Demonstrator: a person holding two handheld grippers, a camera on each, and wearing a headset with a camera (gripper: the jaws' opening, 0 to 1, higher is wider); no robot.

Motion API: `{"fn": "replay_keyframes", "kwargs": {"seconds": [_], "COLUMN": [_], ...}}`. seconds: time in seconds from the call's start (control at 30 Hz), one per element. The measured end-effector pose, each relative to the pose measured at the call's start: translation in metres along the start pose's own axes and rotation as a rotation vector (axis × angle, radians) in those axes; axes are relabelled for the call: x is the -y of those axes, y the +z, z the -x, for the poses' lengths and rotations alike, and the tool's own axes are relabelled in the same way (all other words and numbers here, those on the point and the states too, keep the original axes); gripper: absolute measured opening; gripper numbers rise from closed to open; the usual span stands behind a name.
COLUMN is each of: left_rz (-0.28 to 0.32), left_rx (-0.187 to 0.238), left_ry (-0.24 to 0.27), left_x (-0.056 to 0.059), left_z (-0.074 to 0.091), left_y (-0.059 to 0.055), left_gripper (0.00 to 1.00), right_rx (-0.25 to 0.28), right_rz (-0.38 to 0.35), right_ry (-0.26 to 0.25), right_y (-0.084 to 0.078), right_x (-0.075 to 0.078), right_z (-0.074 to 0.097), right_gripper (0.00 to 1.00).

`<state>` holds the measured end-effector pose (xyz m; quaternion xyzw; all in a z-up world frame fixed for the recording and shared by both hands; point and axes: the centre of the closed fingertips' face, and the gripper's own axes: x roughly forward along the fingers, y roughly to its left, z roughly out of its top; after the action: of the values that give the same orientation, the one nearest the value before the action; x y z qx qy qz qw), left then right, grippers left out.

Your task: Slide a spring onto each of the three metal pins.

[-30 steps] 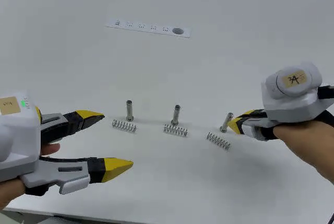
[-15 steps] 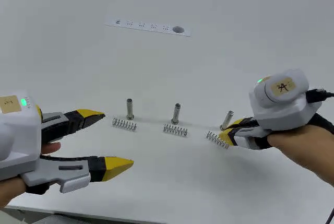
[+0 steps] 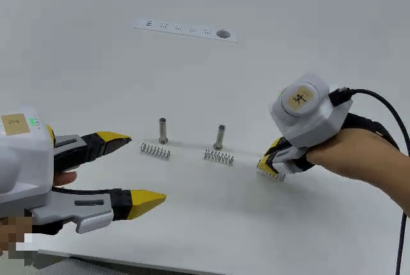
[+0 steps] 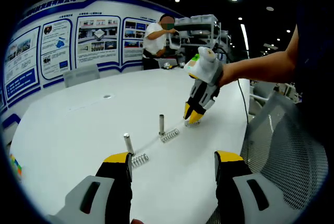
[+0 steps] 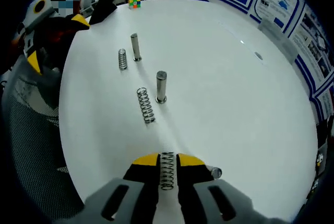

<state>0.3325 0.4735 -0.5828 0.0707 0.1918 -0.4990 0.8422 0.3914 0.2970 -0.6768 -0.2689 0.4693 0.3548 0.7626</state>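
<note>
The right hand-held gripper [image 5: 167, 157] has its jaws drawn in to the width of the spring [image 5: 167, 174], which lies flat on the table [image 3: 269, 63] between the yellow tips, in line with the jaws; the tips look to touch its coils on both sides. Its pin [image 5: 215, 172] is just beside the right jaw, at about 3 o'clock from the spring. To pick it up well, I judge the squeeze should be light so the coils neither buckle nor shoot out, one end should be left free to meet the pin's top, and the lift should not knock the pin so close by. In the head view the right hand [image 3: 349, 153] reaches in from 3 o'clock, wrist raised, jaws pitched steeply down. The left hand-held gripper [image 3: 131, 167] hangs at 8 o'clock, jaws wide apart and empty, roughly level. The middle pin [image 3: 220, 136] and far pin [image 3: 163, 130] stand upright and bare, with the middle spring [image 3: 218, 156] and far spring [image 3: 155, 152] lying at their 6 o'clock
</note>
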Motion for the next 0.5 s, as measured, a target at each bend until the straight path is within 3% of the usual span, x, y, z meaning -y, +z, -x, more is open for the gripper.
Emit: {"fn": "replay_keyframes", "kwargs": {"seconds": [0.33, 0.5], "left_rz": [0.007, 0.009], "left_rx": [-0.002, -0.001], "left_ry": [0.003, 0.004], "left_x": [-0.001, -0.001], "left_z": [0.001, 0.001], "left_y": [-0.003, -0.003], "left_gripper": [0.66, 0.66], "right_rx": [-0.093, -0.11], "right_rz": [0.055, 0.061], "right_ry": [0.047, 0.06], "right_y": [-0.005, -0.005], "right_x": [-0.001, -0.001], "right_z": [-0.012, -0.013], "right_gripper": [0.13, 0.13]}}
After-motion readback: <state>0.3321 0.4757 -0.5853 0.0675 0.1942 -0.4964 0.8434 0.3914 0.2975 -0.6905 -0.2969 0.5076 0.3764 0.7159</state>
